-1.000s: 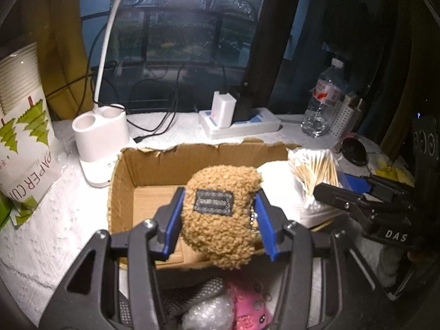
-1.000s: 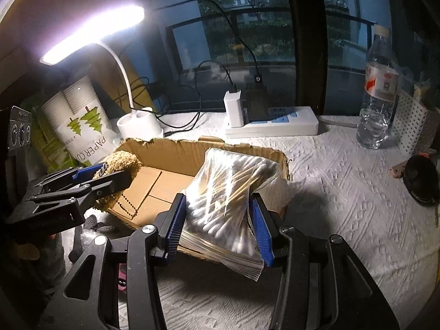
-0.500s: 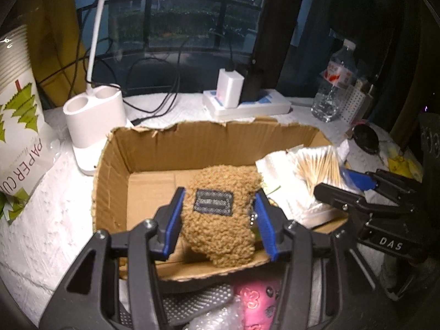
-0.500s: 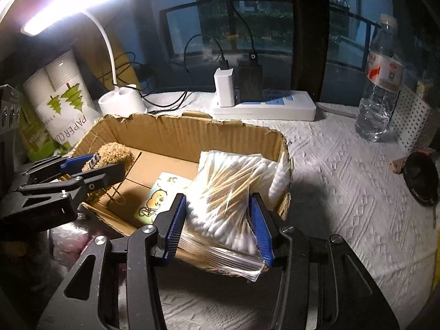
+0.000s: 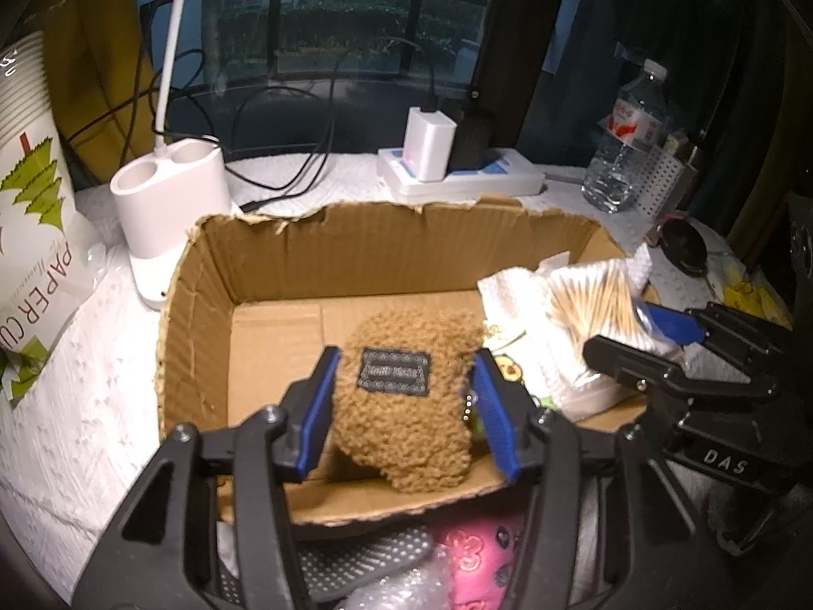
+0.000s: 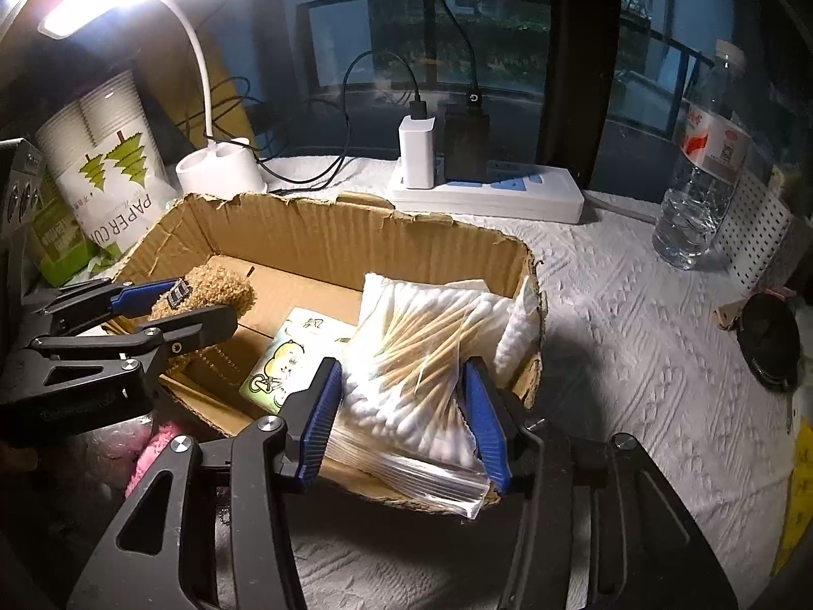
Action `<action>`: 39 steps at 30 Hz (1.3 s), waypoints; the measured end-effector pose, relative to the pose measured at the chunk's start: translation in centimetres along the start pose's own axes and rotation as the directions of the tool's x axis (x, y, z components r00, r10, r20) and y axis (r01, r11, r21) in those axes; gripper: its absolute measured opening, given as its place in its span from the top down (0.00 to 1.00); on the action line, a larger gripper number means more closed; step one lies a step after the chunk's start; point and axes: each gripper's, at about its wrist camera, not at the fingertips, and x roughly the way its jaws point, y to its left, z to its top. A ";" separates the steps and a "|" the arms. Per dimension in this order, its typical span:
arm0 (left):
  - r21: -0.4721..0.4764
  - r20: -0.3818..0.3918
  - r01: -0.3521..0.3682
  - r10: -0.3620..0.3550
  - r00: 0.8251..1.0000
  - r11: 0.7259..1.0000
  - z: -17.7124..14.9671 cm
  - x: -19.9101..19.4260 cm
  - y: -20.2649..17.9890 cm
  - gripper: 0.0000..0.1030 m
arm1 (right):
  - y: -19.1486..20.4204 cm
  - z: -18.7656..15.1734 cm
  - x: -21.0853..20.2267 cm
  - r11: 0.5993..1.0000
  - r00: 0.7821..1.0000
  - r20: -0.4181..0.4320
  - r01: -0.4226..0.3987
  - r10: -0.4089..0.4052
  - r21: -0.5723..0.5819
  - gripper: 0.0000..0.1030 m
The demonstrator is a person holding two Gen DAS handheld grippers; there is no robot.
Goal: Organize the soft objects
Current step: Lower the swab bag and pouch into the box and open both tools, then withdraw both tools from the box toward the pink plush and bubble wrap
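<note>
Your left gripper point(image 5: 404, 396) has the brown fleece pouch point(image 5: 406, 401) between its jaws, which are opening; the pads look just about off the fleece. The pouch sits inside the cardboard box point(image 5: 193, 305), by the near wall, roughly mid-box, label facing you, long axis running front to back. Your right gripper point(image 6: 401, 406) is opening too, w/ the bag of cotton swabs point(image 6: 421, 356) between the jaws at the box's right near corner, its tail over the rim. Both loads lie straight ahead of their grippers, so prob. just release and back out.
</note>
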 end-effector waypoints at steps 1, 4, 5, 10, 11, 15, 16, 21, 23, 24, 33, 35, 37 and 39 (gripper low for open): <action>-0.003 -0.002 -0.003 0.003 1.000 1.000 0.0 0.0 0.0 0.47 | 0.0 0.0 0.0 1.000 1.000 0.001 -0.002 0.002 0.000 0.49; -0.006 0.007 0.002 -0.002 1.000 1.000 0.0 -0.4 0.1 0.44 | 0.1 0.0 -0.3 1.000 1.000 0.002 -0.007 0.007 0.006 0.45; -0.007 0.014 0.004 -0.004 1.000 1.000 0.0 -0.7 0.1 0.38 | 0.0 0.0 -0.5 1.000 1.000 0.009 -0.003 0.003 0.009 0.44; -0.012 0.037 0.011 -0.010 0.999 1.000 0.0 -1.7 0.2 0.33 | 0.0 0.1 -1.7 1.000 0.999 0.036 0.004 -0.005 0.018 0.40; -0.014 0.040 0.011 -0.010 0.999 1.000 0.0 -1.9 0.2 0.33 | 0.0 0.1 -1.9 1.000 0.999 0.038 0.007 -0.008 0.018 0.40; -0.013 0.056 0.015 -0.015 0.998 1.000 -0.1 -3.0 0.1 0.33 | 0.2 0.0 -2.5 1.000 0.999 0.042 0.014 -0.014 0.020 0.40; -0.012 0.060 0.018 -0.017 0.998 1.000 -0.2 -3.3 0.1 0.33 | 0.3 0.0 -2.7 1.000 0.999 0.044 0.015 -0.016 0.021 0.40; -0.008 0.088 0.022 -0.021 0.996 1.000 -0.4 -4.8 0.0 0.33 | 0.6 0.0 -3.9 0.999 0.998 0.062 0.018 -0.019 0.028 0.40; -0.009 0.095 0.025 -0.024 0.995 1.000 -0.6 -5.3 -0.1 0.33 | 0.8 0.0 -4.4 0.999 0.998 0.067 0.021 -0.023 0.028 0.40; -0.009 0.099 0.027 -0.026 0.995 1.000 -0.6 -5.5 0.0 0.33 | 1.0 -0.1 -4.6 0.999 0.997 0.071 0.021 -0.023 0.028 0.40; -0.017 0.135 0.047 -0.044 0.990 0.999 -1.4 -8.1 0.4 0.27 | 2.7 -0.3 -6.7 1.000 0.995 0.098 0.023 -0.025 0.018 0.40; -0.023 0.144 0.047 -0.043 0.989 0.999 -1.6 -8.8 0.8 0.27 | 3.2 -0.4 -7.1 1.000 0.995 0.101 0.025 -0.026 0.015 0.40; -0.027 0.151 0.051 -0.046 0.987 0.998 -1.9 -9.4 1.1 0.26 | 3.7 -0.6 -7.5 1.000 0.994 0.103 0.026 -0.027 0.011 0.40; -0.031 0.158 0.054 -0.049 0.986 0.998 -2.3 -10.0 1.4 0.26 | 4.2 -0.7 -7.7 1.000 0.994 0.105 0.026 -0.027 0.008 0.40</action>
